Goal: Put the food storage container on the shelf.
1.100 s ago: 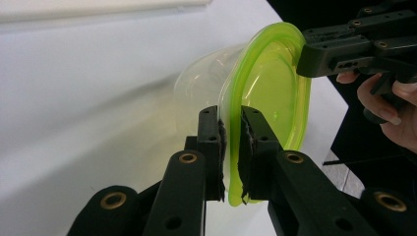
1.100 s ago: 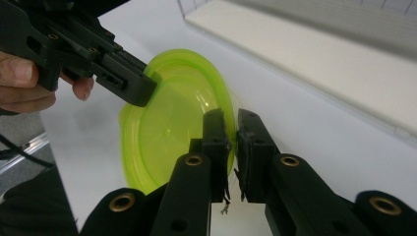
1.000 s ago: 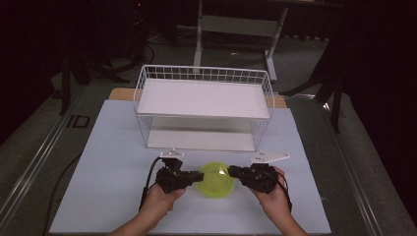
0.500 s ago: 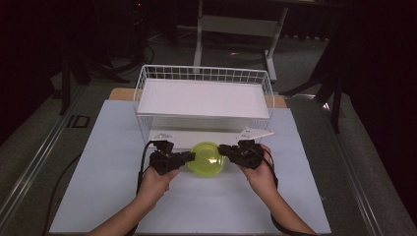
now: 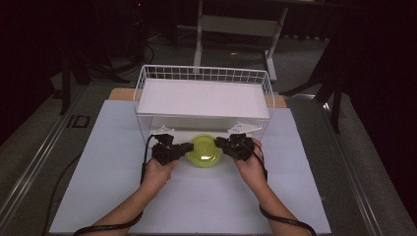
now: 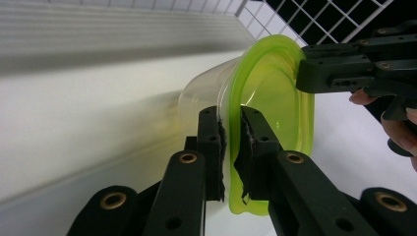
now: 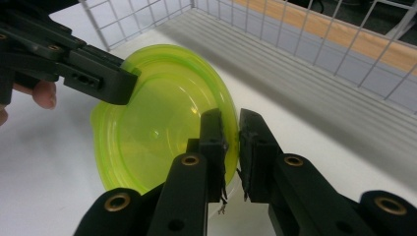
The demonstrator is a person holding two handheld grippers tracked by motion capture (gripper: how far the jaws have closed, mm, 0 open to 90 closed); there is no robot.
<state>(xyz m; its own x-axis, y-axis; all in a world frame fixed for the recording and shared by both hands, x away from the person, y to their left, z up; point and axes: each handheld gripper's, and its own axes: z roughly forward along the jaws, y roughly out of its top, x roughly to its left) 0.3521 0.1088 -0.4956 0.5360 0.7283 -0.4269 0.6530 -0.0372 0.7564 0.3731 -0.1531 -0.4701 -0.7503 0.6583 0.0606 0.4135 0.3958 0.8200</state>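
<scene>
**Carrying the lidded tub level into the rack's lower tier**

Both grippers are pinching the yellow-green lid rim of the clear container (image 5: 204, 150), jaws nearly closed on it: the left gripper (image 5: 187, 147) from one side, the right gripper (image 5: 220, 144) from the opposite side. The container is hanging just in front of the wire rack (image 5: 204, 74), at the mouth of its lower tier. To do this well, both hands should be travelling together, keeping the rim level and clear of the rack's front wires.
</scene>
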